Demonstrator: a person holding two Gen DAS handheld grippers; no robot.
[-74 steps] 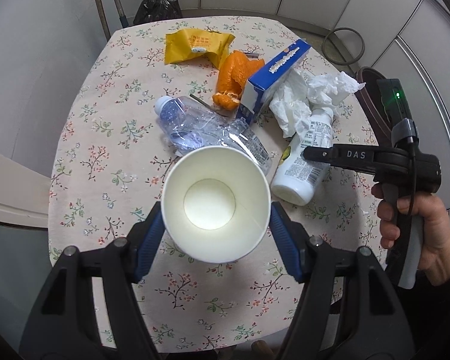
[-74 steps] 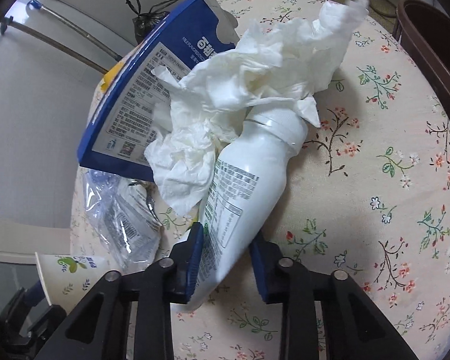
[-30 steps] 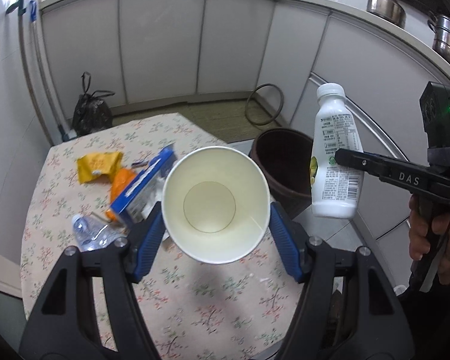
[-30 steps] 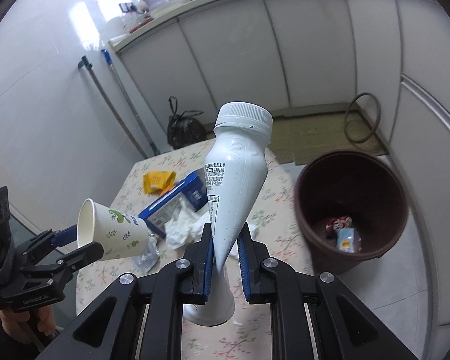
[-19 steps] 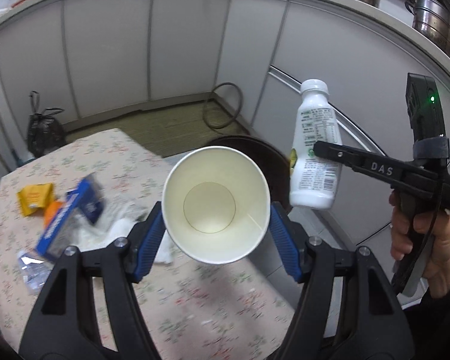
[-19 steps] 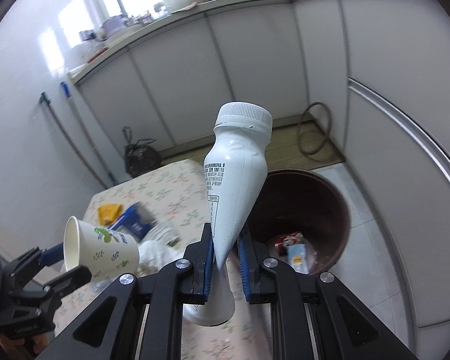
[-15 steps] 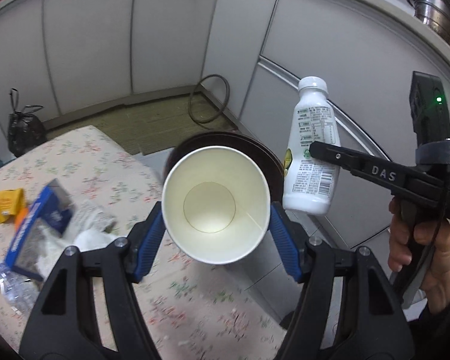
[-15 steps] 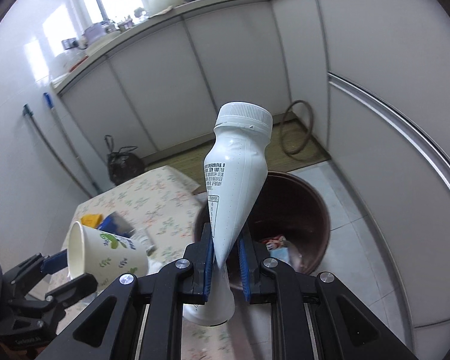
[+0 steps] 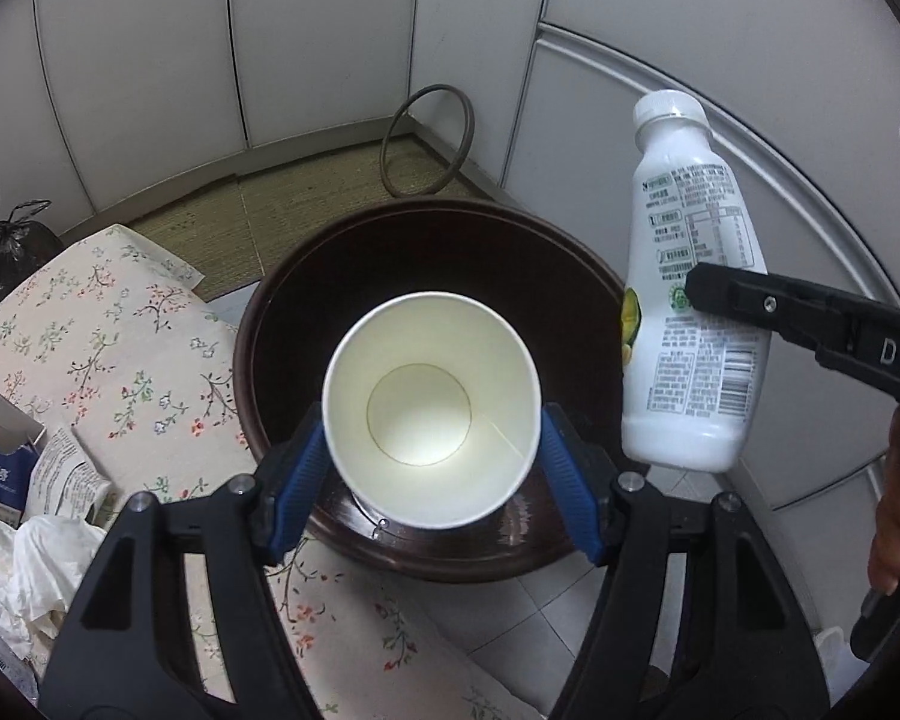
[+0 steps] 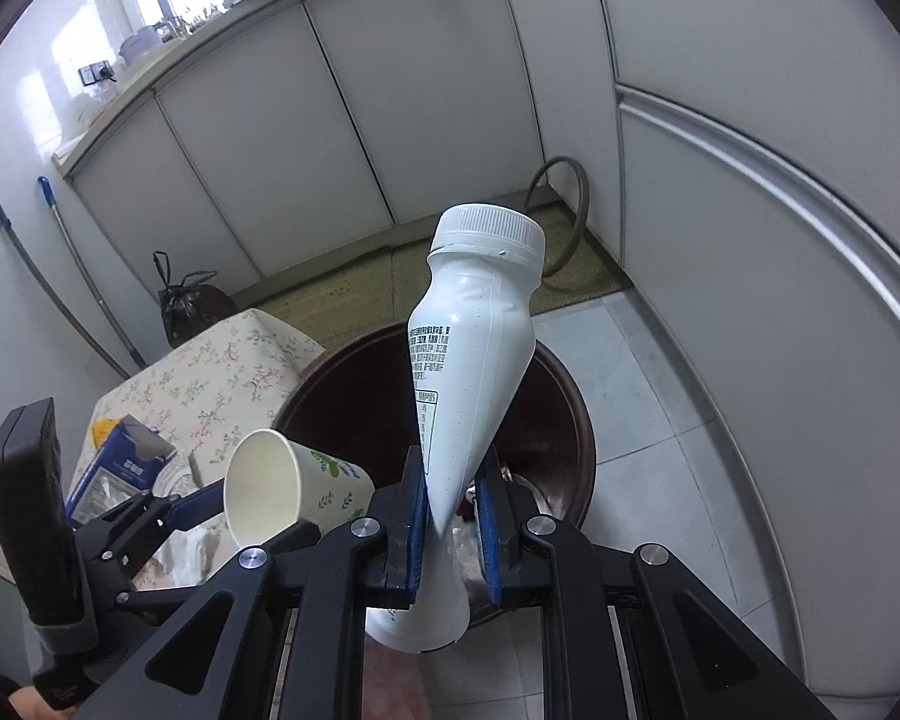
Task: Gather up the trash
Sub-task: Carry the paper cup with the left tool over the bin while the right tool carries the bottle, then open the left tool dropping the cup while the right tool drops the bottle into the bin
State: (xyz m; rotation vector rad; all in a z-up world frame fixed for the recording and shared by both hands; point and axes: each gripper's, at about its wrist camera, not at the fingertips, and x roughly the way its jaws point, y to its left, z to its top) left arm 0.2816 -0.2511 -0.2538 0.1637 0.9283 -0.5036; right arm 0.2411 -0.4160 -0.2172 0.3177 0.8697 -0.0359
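Brown plastic bin at centre frame, beside the flowered table at left. White bottle upright at centre of the right wrist view, squeezed in at the waist by the right tongs, blue pads nearly pressed together. Paper cup lying sideways, mouth toward the camera, pinched between the widely spread pads of the left tongs, centred over the bin. Blue carton and crumpled tissue at lower left.

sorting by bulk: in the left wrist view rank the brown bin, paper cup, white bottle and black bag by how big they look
1. round brown plastic bin
2. white paper cup and white plastic bottle: alike, both near the camera
3. black plastic bag, far off
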